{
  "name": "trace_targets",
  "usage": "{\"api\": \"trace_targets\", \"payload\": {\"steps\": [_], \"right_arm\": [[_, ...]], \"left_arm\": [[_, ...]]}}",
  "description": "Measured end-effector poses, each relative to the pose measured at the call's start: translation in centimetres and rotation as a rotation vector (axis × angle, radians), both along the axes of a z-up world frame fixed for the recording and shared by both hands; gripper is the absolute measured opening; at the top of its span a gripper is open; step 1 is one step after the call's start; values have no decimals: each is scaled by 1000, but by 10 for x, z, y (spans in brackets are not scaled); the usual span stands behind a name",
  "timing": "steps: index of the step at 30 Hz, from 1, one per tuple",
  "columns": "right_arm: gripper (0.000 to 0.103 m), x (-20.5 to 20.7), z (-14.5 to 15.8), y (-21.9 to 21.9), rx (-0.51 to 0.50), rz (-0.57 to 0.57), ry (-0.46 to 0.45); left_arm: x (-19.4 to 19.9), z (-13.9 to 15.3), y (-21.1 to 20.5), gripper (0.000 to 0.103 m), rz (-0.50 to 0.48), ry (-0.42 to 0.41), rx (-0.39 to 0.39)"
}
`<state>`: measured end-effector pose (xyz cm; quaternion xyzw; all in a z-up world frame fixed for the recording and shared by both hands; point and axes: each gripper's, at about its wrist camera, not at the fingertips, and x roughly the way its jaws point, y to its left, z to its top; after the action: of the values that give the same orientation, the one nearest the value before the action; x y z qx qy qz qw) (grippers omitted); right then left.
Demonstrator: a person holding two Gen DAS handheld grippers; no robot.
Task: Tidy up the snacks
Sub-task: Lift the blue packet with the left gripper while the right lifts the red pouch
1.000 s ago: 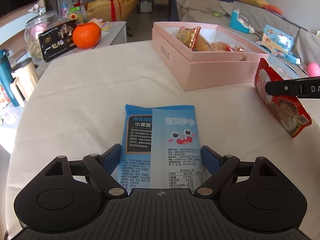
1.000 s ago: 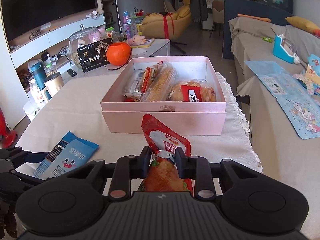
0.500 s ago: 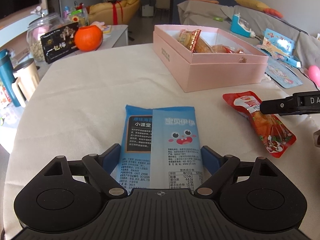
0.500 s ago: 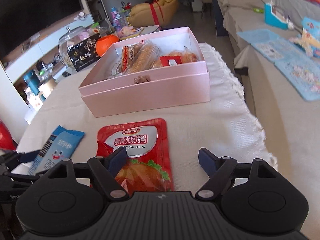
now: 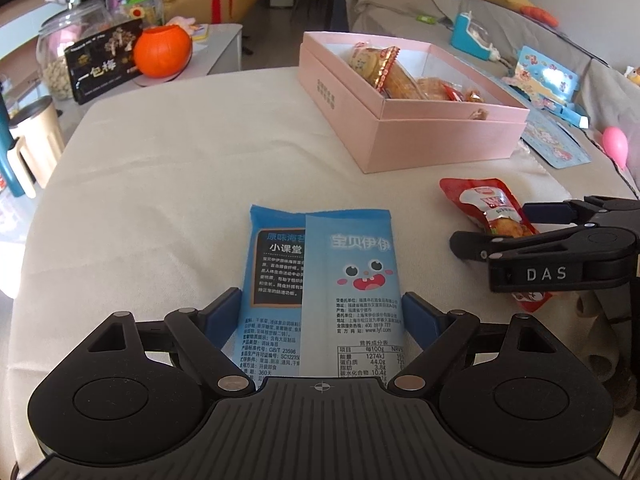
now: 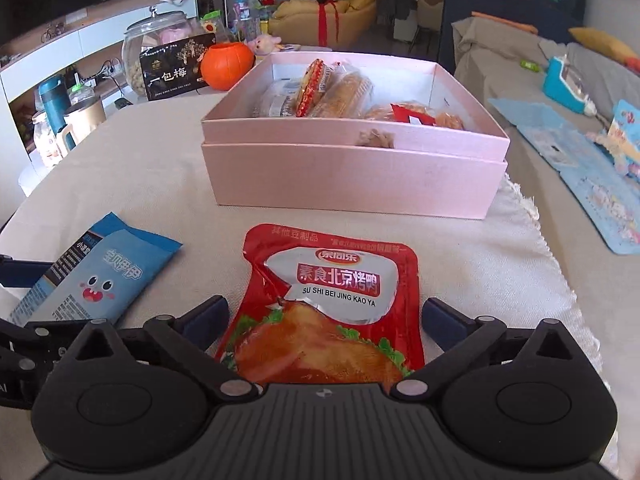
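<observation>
the right gripper (image 6: 323,314) has its jaws spread wide, having just been opening, and the red pouch (image 6: 334,304) lies flat on the desk (image 6: 152,176) between them, printed face up. neither blue pad presses on it: the left pad sits just beside the pouch's lower left edge and the right pad stands a little clear of its right edge. the pouch's top end reaches out past the jaw tips toward the pink box (image 6: 352,176), which sits straight ahead of these jaws, open, with wrapped biscuits and other snack packs inside. an orange pumpkin-shaped pot (image 6: 226,65) and a black packet with white characters (image 6: 176,70) stand beyond the box's far left corner, by a glass jar (image 6: 160,46).

the left gripper (image 5: 323,314) also has its jaws apart, one blue pad on either side of the blue packet (image 5: 324,280), which lies flat on the desk with its back and cartoon face showing. the pads look close to or touching the packet's long edges; whether they press on it cannot be told. the packet stretches forward out of the jaws, well short of the pink box (image 5: 420,136), which is ahead and to the right of them.

from the left wrist view the right gripper (image 5: 516,220) comes in from the right of the left jaws, its two fingers straddling the red pouch (image 5: 490,208) on the cloth-covered desk (image 5: 180,168).
</observation>
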<state>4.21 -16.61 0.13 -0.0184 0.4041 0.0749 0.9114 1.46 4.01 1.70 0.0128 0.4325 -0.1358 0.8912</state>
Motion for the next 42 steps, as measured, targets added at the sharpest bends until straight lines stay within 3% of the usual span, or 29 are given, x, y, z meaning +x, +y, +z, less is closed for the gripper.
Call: {"api": "trace_targets", "payload": {"steps": [7,9,11,14,16,18,19,25,27,31,34,37,40,42], "right_arm": [[58,-9,23,-28,49,-6,-17],[33,-12,32,-30,39,-10,-35],[31,-12,39,-31,31,-1,-44],[32,-13,41,-31,42,26,-43],[43,-16,41,-39,109,45,-57],[77,-20,39,-45,141,32,-76],[79,-21,37,-47,139,17,-82],[81,-5,10,-49,159,-19,11],[88,-4,7,-43,156,-20,-4],[90,-3,5,-25,93,1,-8],[90,-4,10,-24,198,5,19],[90,2,12,-20,273,-66,40],[92,9,10,-5,231,-115,27],[94,12,6,9,151,-110,18]], "left_arm": [[-1,0,-1,90,-2,-7,7],[-2,-1,-2,90,-2,-8,10],[-2,-1,-2,90,0,-10,7],[-4,-1,-1,90,0,-13,2],[-4,-1,0,90,-7,-12,5],[-4,-1,0,90,-11,-11,8],[-4,-1,-1,90,-10,-10,8],[-4,-1,-1,90,-7,-10,7],[-4,-1,-2,90,-8,-12,11],[-4,-1,-1,90,-8,-12,8],[-4,-2,-1,90,-8,-14,10],[-4,-2,-2,90,-8,-14,11],[-6,-2,-1,90,-16,-19,7],[-6,-2,1,90,-20,-19,0]]}}
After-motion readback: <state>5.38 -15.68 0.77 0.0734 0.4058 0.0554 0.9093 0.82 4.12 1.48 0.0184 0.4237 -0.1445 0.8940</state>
